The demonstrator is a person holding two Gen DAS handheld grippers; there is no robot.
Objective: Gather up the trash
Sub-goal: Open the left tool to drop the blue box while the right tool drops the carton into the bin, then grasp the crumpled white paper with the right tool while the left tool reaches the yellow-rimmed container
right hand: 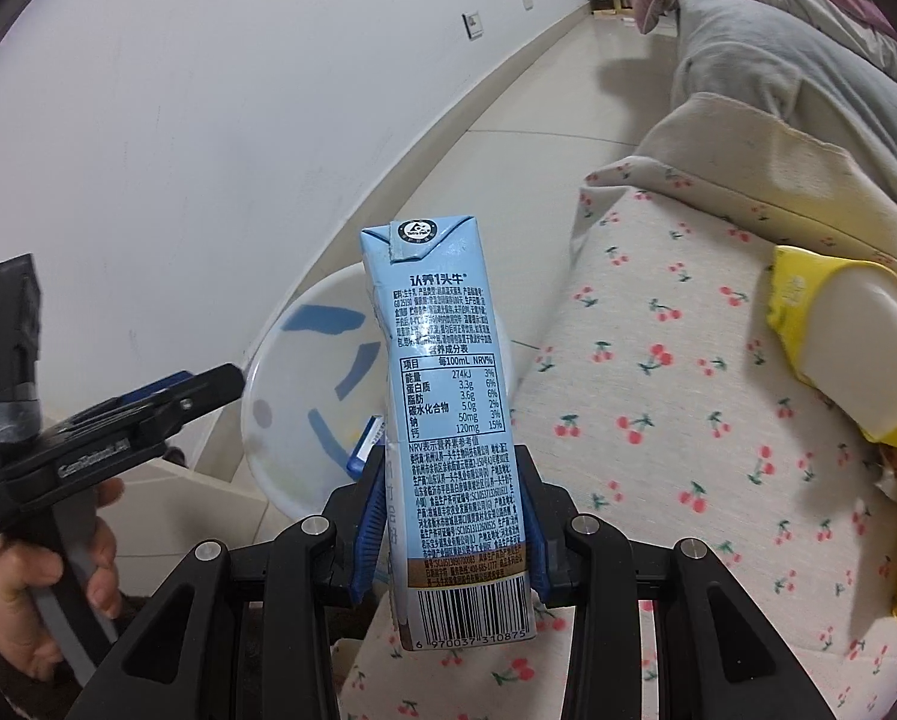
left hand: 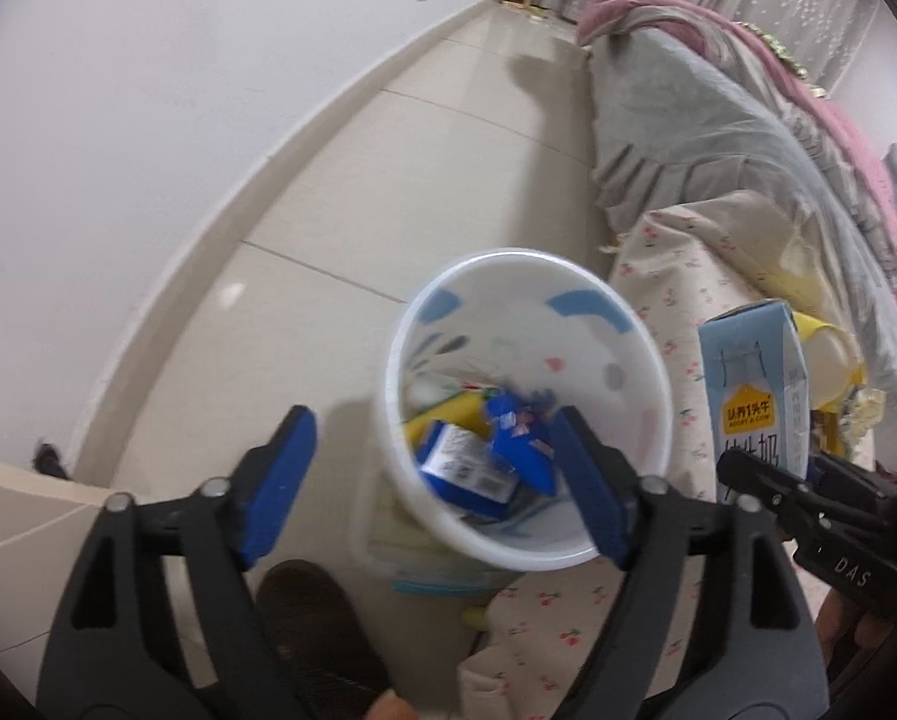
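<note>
A white trash bin point(left hand: 640, 354) with blue marks stands on the floor beside the bed; it holds blue and yellow wrappers and a small blue carton point(left hand: 466, 465). My left gripper point(left hand: 433, 483) is open and empty above the bin's near rim. My right gripper point(right hand: 454, 516) is shut on a tall light-blue milk carton point(right hand: 448, 396), held upright just right of the bin point(right hand: 292, 396). The carton also shows in the left wrist view point(left hand: 754, 396), with the right gripper point(left hand: 808, 480) below it.
A cherry-print cloth point(right hand: 658, 420) covers the bed edge to the right. A yellow and cream package point(right hand: 850, 348) lies on it. Grey and pink bedding point(left hand: 718, 120) lies farther back. A white wall point(left hand: 148, 120) borders the tiled floor point(left hand: 388, 180) on the left.
</note>
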